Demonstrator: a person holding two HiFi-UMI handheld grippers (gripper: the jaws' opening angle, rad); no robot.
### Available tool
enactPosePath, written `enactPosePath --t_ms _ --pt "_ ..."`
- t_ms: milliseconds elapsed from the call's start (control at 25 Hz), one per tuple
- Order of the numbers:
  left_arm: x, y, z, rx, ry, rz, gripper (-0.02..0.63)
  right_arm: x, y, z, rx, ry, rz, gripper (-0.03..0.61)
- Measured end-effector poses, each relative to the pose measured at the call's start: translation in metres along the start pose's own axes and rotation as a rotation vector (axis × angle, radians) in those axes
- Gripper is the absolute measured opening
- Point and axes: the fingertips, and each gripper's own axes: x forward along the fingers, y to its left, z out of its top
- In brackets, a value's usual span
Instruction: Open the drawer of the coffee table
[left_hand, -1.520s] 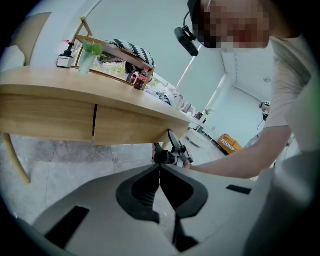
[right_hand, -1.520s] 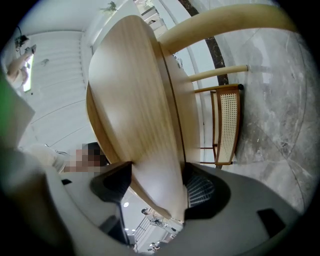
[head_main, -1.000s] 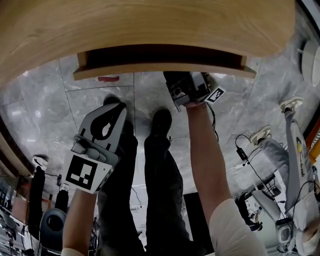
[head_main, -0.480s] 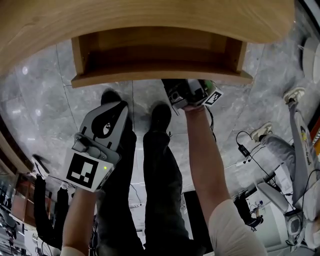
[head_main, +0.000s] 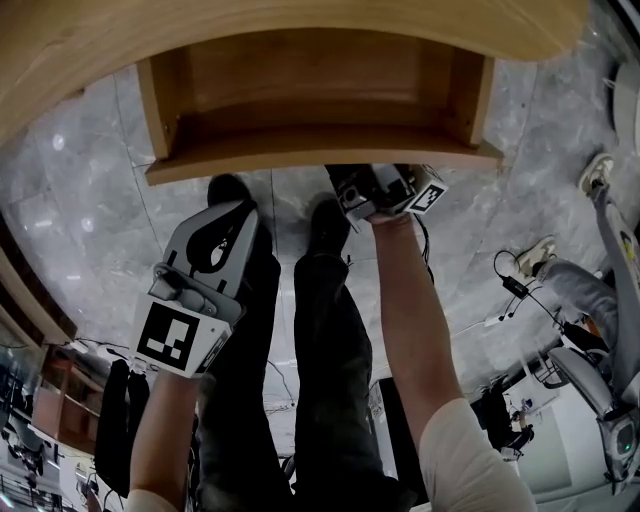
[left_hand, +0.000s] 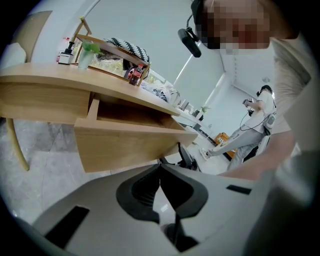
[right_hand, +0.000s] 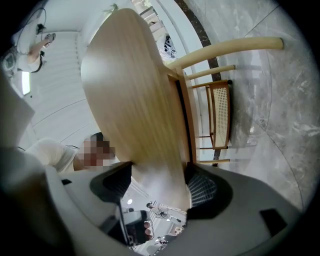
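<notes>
Pulled farther from under the tabletop (head_main: 300, 30) than a second ago, the drawer (head_main: 300, 148) hides the tips of the right gripper (head_main: 378, 178) from the head view, its fingers (right_hand: 205, 187) clamping the front panel between them, while the left gripper (head_main: 232, 215) holds its fingers (left_hand: 145, 187) pressed together, empty, drawer ahead and apart.

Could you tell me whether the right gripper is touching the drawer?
Touching: in the right gripper view, the right gripper has its fingers clamped on the drawer front.
</notes>
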Motion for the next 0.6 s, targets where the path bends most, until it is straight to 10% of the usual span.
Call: enactPosePath --t_ms 600 --pt "-0.02 -0.019 0.034 -0.026 -0.019 -0.002 0.02 -0.015 -0.007 -0.008 0.084 -0.042 -0.202 0.351"
